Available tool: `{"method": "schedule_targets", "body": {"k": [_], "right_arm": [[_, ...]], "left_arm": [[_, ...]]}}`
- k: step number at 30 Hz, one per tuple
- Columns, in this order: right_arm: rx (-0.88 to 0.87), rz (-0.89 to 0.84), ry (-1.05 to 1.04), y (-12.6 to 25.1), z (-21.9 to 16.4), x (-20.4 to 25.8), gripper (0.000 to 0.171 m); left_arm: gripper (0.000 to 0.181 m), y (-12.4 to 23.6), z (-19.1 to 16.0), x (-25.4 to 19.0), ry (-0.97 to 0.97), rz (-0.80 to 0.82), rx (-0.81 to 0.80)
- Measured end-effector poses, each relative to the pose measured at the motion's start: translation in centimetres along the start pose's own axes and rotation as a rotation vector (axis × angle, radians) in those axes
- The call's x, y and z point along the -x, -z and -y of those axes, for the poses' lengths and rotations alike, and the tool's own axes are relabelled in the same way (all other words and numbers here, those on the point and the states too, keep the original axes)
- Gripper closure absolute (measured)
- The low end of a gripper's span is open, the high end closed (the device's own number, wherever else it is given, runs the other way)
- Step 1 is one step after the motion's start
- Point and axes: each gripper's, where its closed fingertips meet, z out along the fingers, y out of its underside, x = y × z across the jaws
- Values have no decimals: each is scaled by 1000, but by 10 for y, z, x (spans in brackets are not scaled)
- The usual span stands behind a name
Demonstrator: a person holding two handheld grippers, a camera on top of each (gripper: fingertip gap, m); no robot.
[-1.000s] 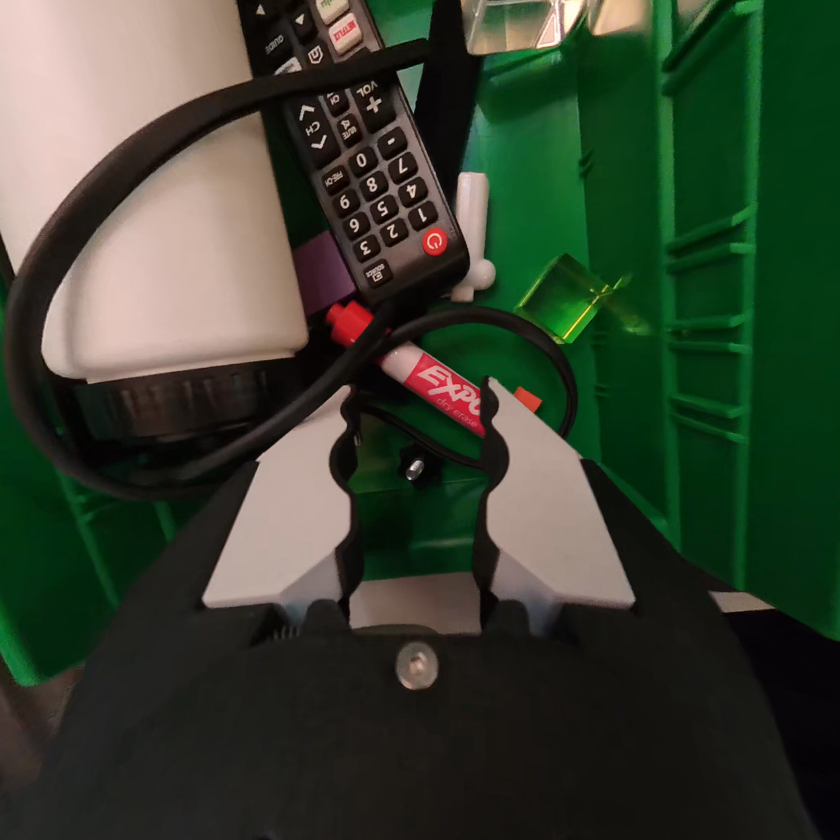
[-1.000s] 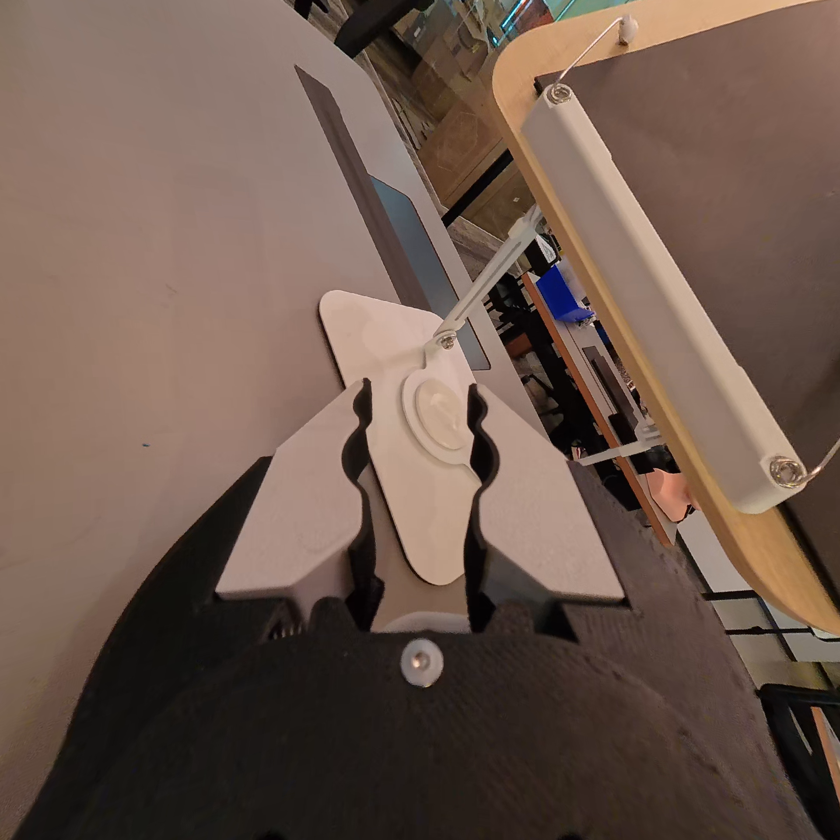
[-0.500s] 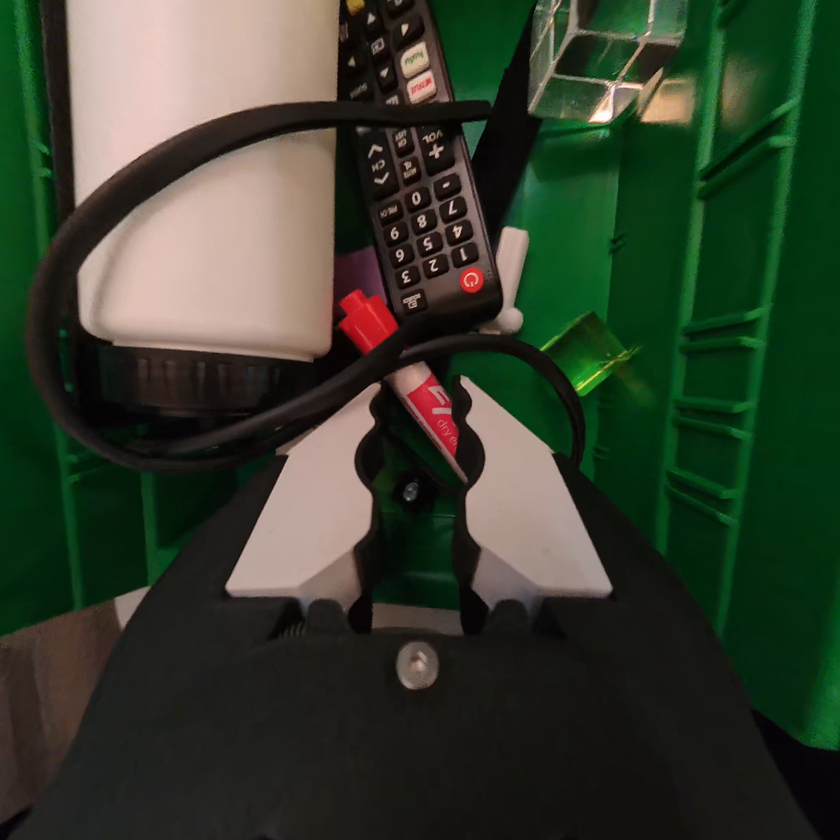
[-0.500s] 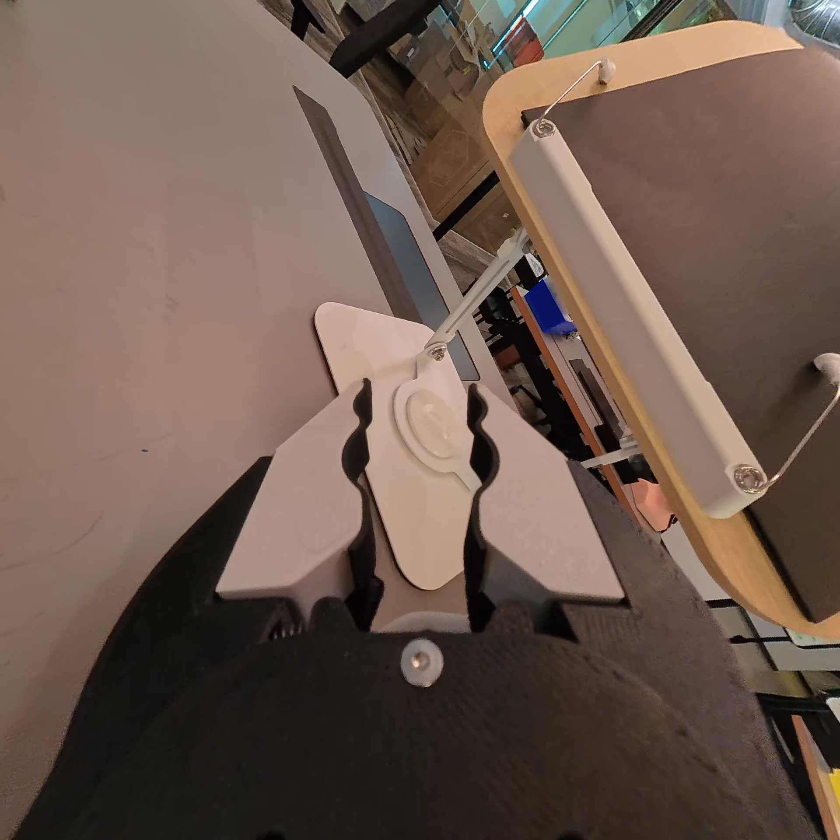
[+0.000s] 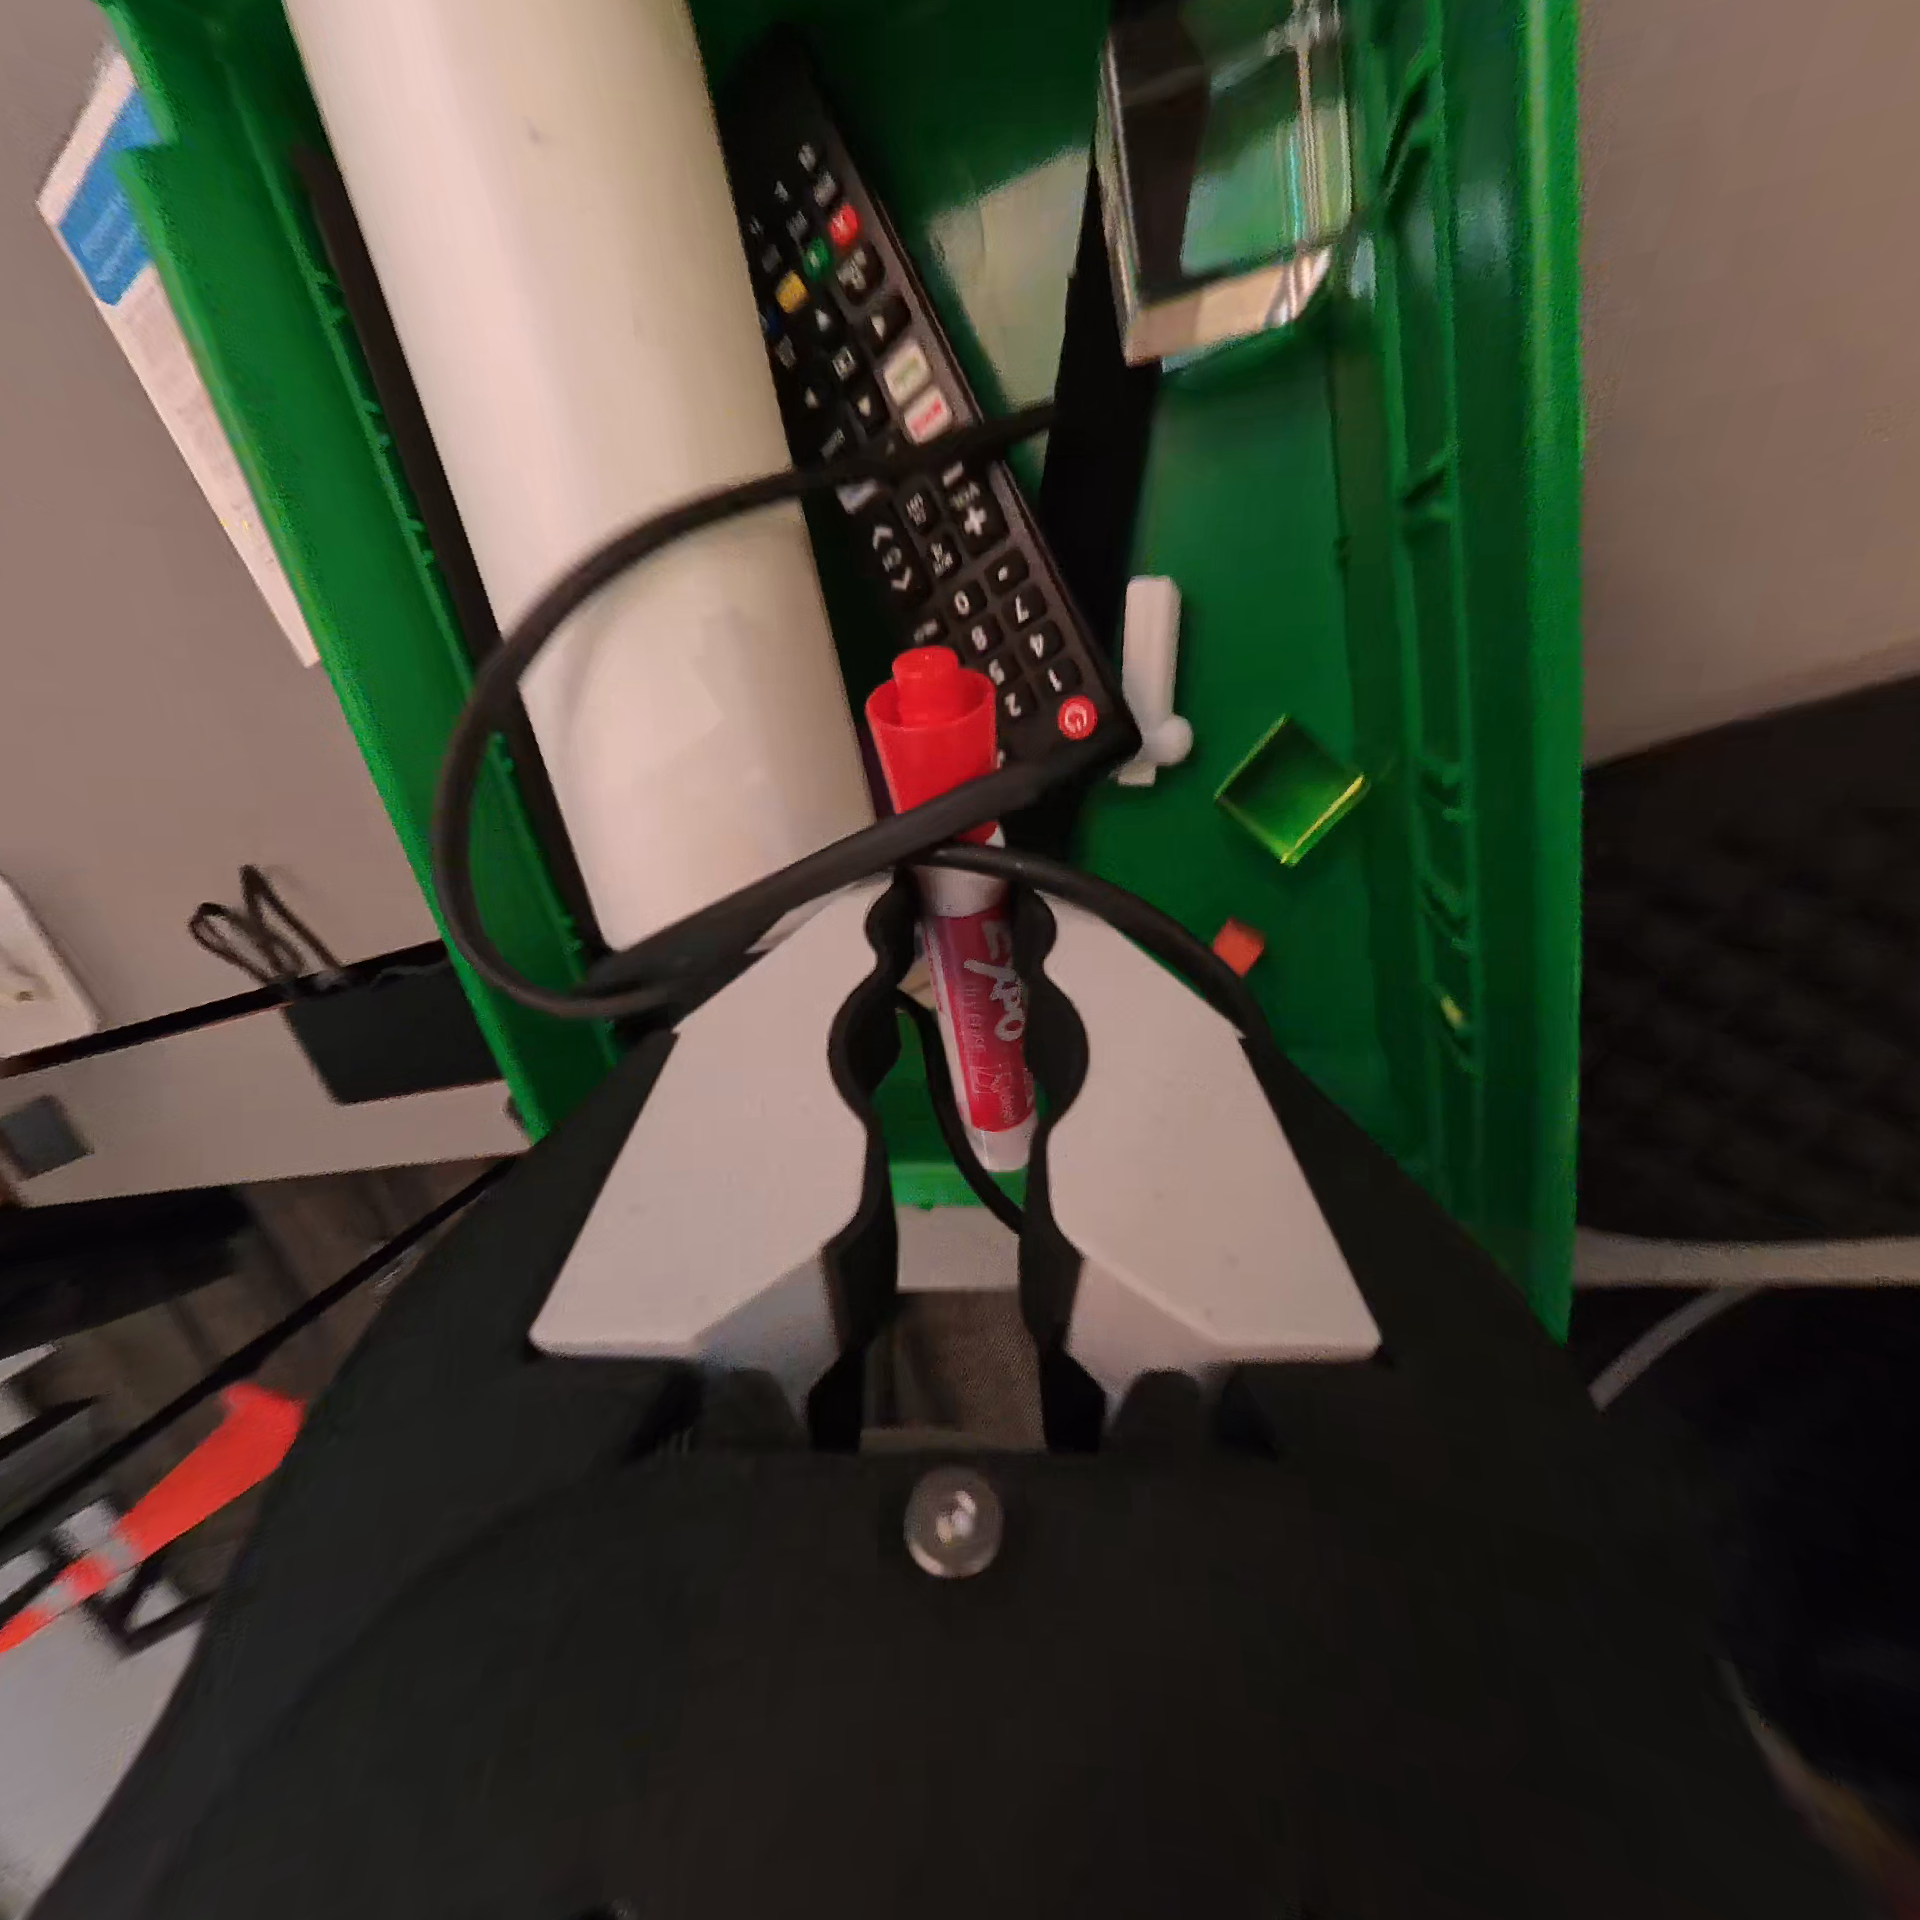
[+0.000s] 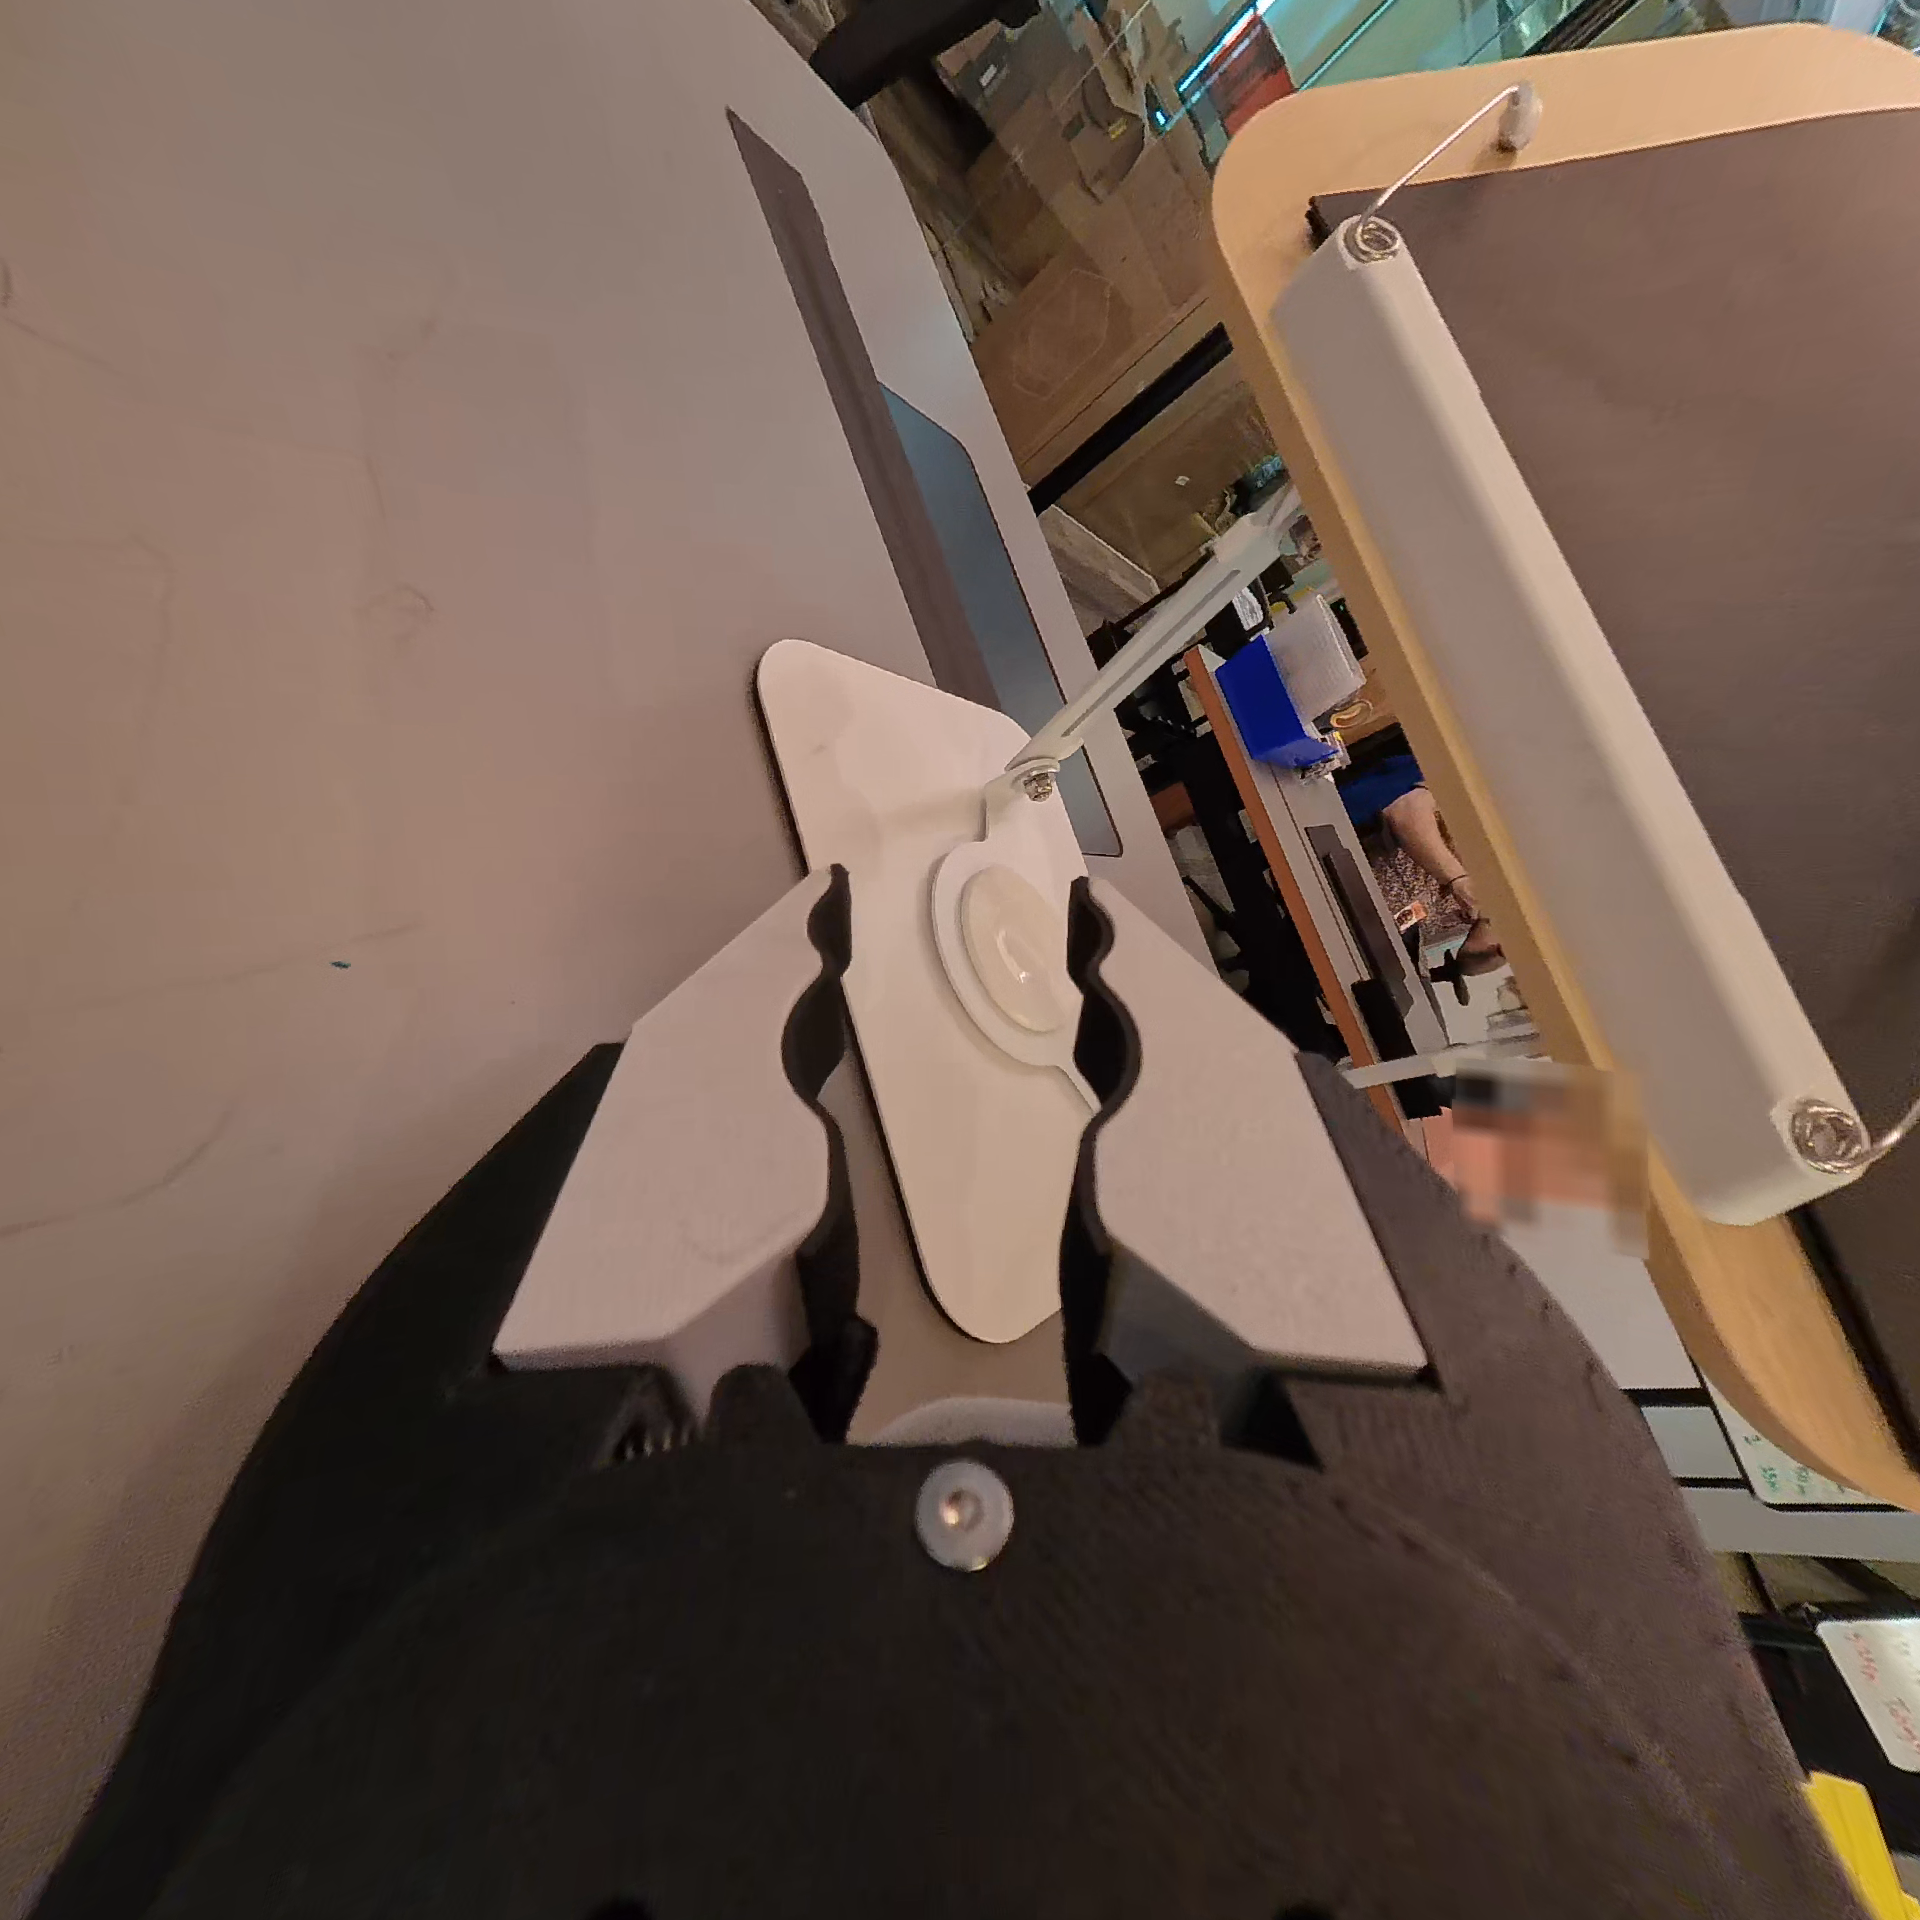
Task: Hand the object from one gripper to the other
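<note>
A red dry-erase marker [image 5: 977, 1023] with a red cap [image 5: 928, 727] is clamped between the fingers of my left gripper [image 5: 958, 914], cap pointing away from me. The gripper holds it above an open green bin [image 5: 1475, 520]. A black cable [image 5: 499, 665] loops across the marker just past the fingertips. My right gripper [image 6: 956, 888] is open and empty, facing a grey surface [image 6: 364, 520] with a white plate [image 6: 904, 790] on it. Neither gripper shows in the other's view.
The bin holds a white bottle [image 5: 582, 416], a black remote [image 5: 935, 520], a clear cube [image 5: 1226, 187], a green cube [image 5: 1288, 790] and a small white piece [image 5: 1153, 665]. A wooden board with a white bar [image 6: 1538, 665] stands right of the right gripper. Spacing between my two grippers at the tips: around 45 cm.
The left gripper closed on the marker and pulled back up from the bin, taking the marker with it. The right gripper stayed open and barely shifted.
</note>
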Motion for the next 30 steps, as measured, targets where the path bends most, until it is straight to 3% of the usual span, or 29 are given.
{"method": "schedule_targets", "body": {"k": [3,9,12,15,21,24,30], "right_arm": [[1,3,17,0,0,2,132],[7,4,65,-1,0,8,132],[11,7,82,-2,-1,10,132],[16,6,98,-2,-2,11,132],[25,1,120,-3,-4,11,132],[25,0,118,-3,-4,10,132],[-5,11,54,0,5,8,131]], "left_arm": [[164,-2,-9,4,-97,28,152],[165,-23,-10,-10,-267,125,279],[165,-17,-22,8,-420,295,432],[165,-7,-33,15,-529,347,573],[165,3,-67,27,-519,295,773],[164,2,-52,35,-412,284,609],[164,27,9,31,-223,227,55]]}}
